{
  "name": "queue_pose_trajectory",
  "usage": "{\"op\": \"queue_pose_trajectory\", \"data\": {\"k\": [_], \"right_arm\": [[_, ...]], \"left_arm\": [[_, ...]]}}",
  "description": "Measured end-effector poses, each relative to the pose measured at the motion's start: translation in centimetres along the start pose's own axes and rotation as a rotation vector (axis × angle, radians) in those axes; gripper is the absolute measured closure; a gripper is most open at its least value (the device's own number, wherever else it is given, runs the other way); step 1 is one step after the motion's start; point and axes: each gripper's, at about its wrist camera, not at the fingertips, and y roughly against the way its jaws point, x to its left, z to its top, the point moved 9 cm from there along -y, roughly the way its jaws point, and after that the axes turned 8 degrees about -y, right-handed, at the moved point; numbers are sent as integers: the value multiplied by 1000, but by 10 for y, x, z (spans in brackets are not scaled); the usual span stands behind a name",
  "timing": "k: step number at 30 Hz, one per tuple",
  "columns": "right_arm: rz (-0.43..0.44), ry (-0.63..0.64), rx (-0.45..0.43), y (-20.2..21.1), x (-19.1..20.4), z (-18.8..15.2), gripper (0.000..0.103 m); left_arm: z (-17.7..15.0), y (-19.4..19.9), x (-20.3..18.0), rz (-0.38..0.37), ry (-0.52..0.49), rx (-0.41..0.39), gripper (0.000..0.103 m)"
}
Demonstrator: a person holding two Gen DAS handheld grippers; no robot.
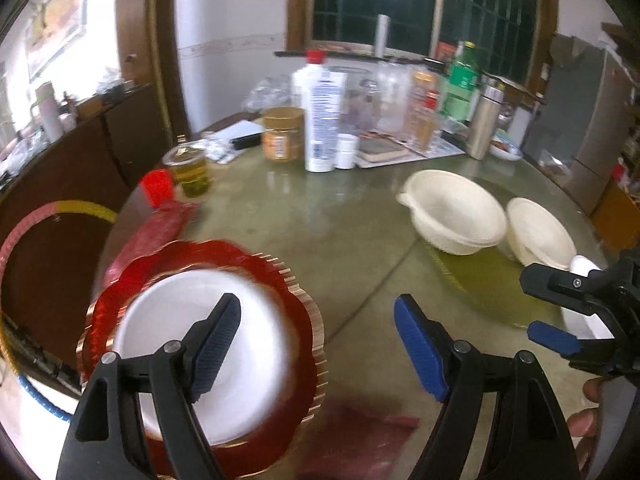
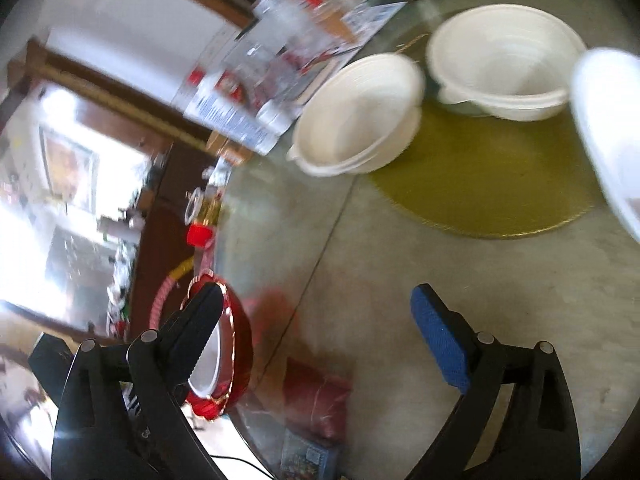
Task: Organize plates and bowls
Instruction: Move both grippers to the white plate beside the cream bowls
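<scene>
Here the left gripper stands with its jaws spread and nothing between them, the ribbed blue pads bare. Under its left finger sits a glossy red plate with a scalloped, gold-edged rim, and a smooth white plate lies inside it. Ahead and to the right, two off-white bowls, thin-walled with stepped rims, rest on the edge of a flat round olive mat. The right gripper is likewise wide apart and empty over the bare grey-green table; in its view the bowls lie ahead, and another white plate stands tilted at the right edge, blurred. Beyond the left gripper, at the table's far side, bottles, jars and a steel flask crowd together, well apart from the bowls. A red cup stands ahead to the left.
</scene>
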Motion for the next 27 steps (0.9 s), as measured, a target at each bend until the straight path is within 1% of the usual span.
{"op": "queue_pose_trajectory", "data": {"k": [3, 7, 13, 16, 20, 21, 23, 27], "right_arm": [[20, -67, -23, 8, -13, 13, 7], [77, -126, -12, 16, -18, 24, 7], [112, -170, -32, 21, -16, 43, 7], [124, -183, -56, 19, -13, 55, 7], [133, -211, -80, 11, -13, 74, 8], [133, -216, -80, 8, -13, 79, 11], [131, -223, -68, 1, -12, 81, 14], [133, -220, -41, -9, -13, 80, 14]], "left_arm": [[9, -13, -20, -63, 5, 42, 24], [22, -33, -36, -103, 56, 88, 24], [44, -57, -45, -104, 157, 93, 24], [51, -73, -48, -99, 198, 112, 24], [56, -92, -53, -83, 231, 128, 24], [56, -95, -54, -79, 236, 130, 24], [56, -102, -57, -74, 244, 138, 24], [54, -111, -58, -63, 242, 147, 24]]}}
